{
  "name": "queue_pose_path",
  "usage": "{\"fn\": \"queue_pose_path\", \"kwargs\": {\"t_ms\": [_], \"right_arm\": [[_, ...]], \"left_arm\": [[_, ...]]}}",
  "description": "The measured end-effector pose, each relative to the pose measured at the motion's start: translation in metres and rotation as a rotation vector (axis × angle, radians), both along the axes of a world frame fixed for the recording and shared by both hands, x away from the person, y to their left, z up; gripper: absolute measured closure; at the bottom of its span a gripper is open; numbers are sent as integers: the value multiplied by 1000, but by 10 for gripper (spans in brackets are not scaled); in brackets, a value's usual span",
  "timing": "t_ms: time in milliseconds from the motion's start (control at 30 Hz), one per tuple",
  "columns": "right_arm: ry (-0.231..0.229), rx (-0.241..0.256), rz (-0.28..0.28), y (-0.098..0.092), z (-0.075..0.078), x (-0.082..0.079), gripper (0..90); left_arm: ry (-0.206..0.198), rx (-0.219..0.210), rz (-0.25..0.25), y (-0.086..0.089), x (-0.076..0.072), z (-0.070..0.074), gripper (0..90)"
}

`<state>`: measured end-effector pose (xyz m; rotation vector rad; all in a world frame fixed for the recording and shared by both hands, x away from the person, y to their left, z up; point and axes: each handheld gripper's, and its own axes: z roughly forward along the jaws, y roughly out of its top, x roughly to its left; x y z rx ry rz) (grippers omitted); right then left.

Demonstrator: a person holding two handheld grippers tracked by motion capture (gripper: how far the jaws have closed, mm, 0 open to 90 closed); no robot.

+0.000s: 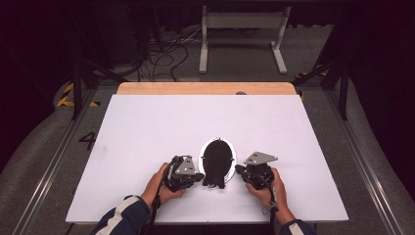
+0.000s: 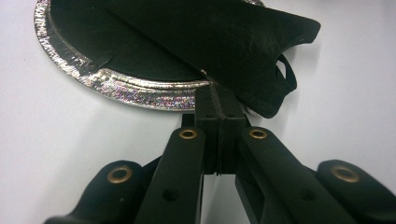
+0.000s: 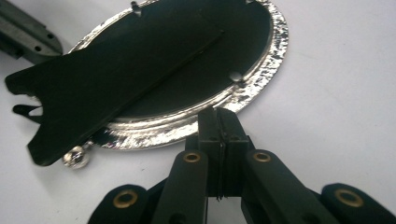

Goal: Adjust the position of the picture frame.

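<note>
An oval dish with a crinkled silver rim [image 1: 232, 157] [image 2: 135, 91] [image 3: 276, 46] and a black inside lies on the white table. A black flat piece [image 1: 215, 169] [image 2: 243, 42] [image 3: 112, 84] with a notched end lies across it and sticks out over the near rim. My left gripper [image 1: 201, 177] [image 2: 218, 91] is shut, its tips against the rim where the black piece crosses it. My right gripper [image 1: 238, 170] [image 3: 219, 114] is shut with its tips at the rim's outer edge. I cannot tell whether either one pinches anything.
The white table top [image 1: 147, 127] has a wooden strip [image 1: 205, 88] at its far edge. A small silver ball [image 3: 76, 157] lies by the rim. Cables and a white stand [image 1: 242, 29] are on the floor beyond.
</note>
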<state>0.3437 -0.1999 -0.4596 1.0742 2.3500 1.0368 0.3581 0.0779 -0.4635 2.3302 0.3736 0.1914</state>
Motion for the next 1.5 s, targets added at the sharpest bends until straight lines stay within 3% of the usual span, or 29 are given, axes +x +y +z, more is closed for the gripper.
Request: {"fn": "queue_pose_path", "kwargs": {"t_ms": [167, 367, 633, 800, 1000, 1300, 1500], "right_arm": [[-3, 0, 2, 0, -1, -4, 900], [0, 7, -15, -1, -1, -1, 900], [4, 18, -58, -3, -1, 7, 900], [20, 34, -76, -3, 0, 12, 900], [36, 56, -81, -5, -1, 17, 900], [29, 50, -78, -3, -1, 24, 900], [14, 51, -52, -6, -2, 22, 879]], "left_arm": [[0, -8, 3, -4, 1, 0, 899], [33, -43, 1, -5, 3, -2, 898], [38, -45, 2, -6, 4, -3, 898], [21, -35, -3, -7, 4, -2, 898], [29, -36, -5, -7, 5, -2, 898], [22, -26, -11, -7, 5, -1, 898], [35, -49, 3, -4, 4, -2, 870]]}}
